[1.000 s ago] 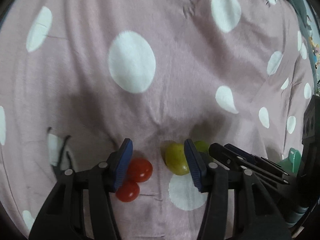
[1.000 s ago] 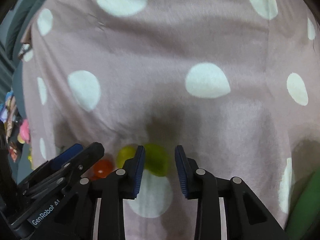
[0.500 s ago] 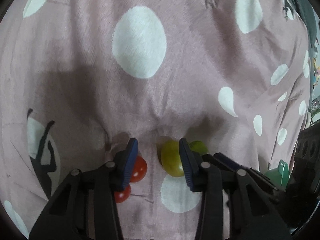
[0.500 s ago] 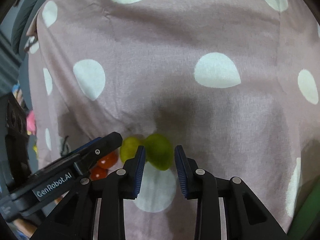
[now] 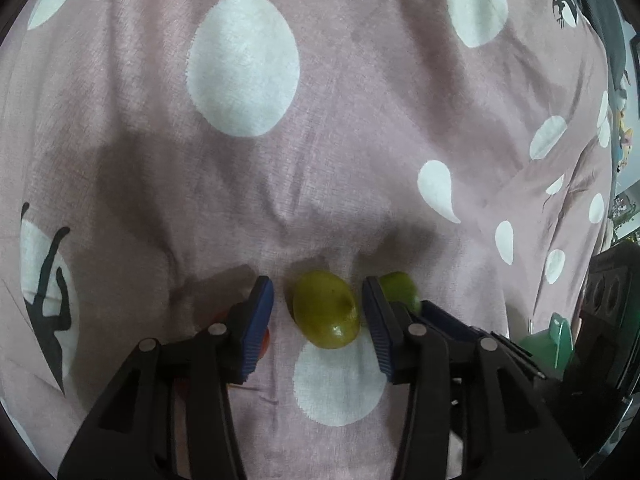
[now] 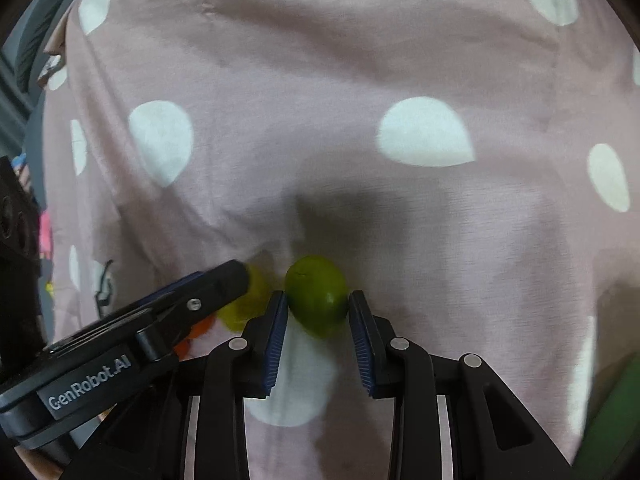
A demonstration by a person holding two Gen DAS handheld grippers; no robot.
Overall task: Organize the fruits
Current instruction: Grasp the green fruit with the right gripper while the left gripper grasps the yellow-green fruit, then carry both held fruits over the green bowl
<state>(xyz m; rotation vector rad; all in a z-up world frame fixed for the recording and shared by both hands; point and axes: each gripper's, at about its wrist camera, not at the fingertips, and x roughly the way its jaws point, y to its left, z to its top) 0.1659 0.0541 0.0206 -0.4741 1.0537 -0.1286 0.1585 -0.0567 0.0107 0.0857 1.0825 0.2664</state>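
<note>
Both grippers angled down onto the spotted cloth (image 5: 360, 152): left gripper (image 5: 318, 312) jaws opening around yellow-green fruit (image 5: 325, 309), pads not pressing; right gripper (image 6: 318, 312) jaws clamped on green fruit (image 6: 317, 294), likely for lifting.

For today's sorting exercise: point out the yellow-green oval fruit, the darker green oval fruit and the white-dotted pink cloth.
yellow-green oval fruit (image 5: 325, 314), left wrist view, middle.
darker green oval fruit (image 6: 317, 295), right wrist view, middle.
white-dotted pink cloth (image 6: 320, 128), right wrist view, bare pink part.

— What fruits are lying on the cloth?
— A yellow-green fruit (image 5: 326, 312) is resting beside a darker green fruit (image 6: 317, 295), both oval.
— Anything else?
— Red-orange fruit (image 6: 198, 330) is peeking out just left of them, mostly hidden.
</note>
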